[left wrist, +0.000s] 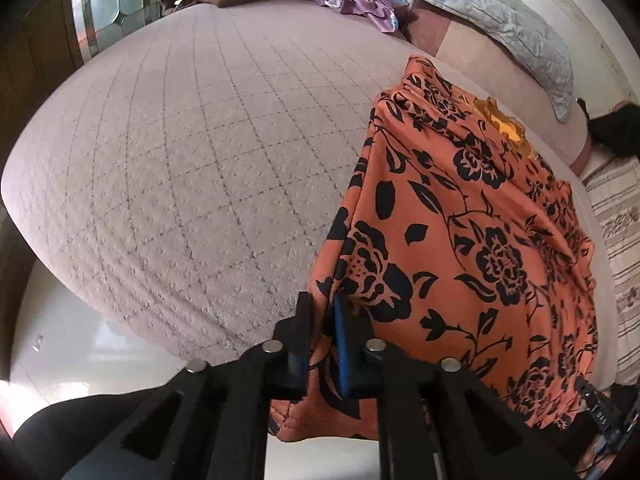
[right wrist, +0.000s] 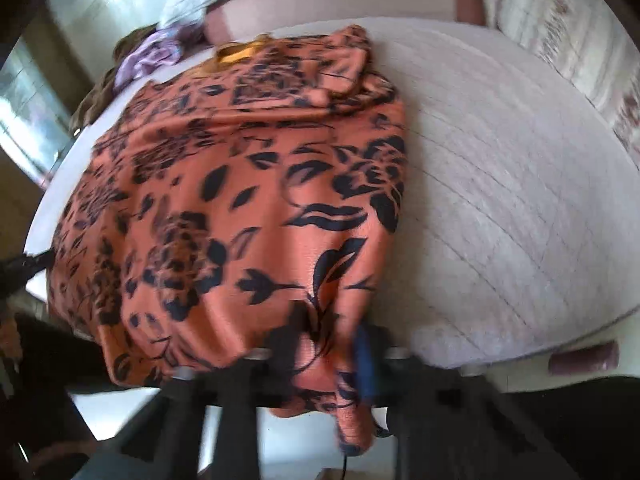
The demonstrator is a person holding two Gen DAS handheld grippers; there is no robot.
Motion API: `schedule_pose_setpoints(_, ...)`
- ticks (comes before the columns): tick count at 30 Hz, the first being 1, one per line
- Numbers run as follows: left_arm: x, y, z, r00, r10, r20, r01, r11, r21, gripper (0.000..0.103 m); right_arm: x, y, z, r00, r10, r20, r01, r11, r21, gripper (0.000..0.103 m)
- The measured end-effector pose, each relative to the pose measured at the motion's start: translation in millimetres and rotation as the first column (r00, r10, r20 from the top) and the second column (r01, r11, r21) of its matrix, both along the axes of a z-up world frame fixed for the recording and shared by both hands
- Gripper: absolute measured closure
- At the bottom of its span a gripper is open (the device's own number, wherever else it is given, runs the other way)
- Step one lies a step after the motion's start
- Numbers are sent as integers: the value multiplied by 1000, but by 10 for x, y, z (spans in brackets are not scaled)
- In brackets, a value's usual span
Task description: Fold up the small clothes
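Right gripper (right wrist: 326,344) sat at near edge, jaws pinched on near hem of orange floral garment (right wrist: 240,200). Garment lay spread on quilted bedspread (right wrist: 500,200), left of centre. Yellow collar (right wrist: 236,53) at far end. Purple cloth (right wrist: 148,58) far left. View motion-blurred.
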State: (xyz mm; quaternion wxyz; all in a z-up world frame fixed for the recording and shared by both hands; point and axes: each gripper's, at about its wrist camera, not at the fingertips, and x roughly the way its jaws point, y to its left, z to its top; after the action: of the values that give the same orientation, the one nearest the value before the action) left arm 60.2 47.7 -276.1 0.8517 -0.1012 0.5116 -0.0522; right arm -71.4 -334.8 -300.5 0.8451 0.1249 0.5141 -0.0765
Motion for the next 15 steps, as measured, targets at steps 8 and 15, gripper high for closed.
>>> schedule_pose_setpoints(8, -45, 39, 41, 998, -21, -60, 20, 1000, -14, 26, 33, -160, 564, 971, -31, 237, 10, 996, 89, 93)
schedule_pose_setpoints(15, -91, 89, -138, 988, 18, -153, -18, 1000, 2, 43, 145, -279, 260, 996, -54, 76, 40, 984, 171, 87)
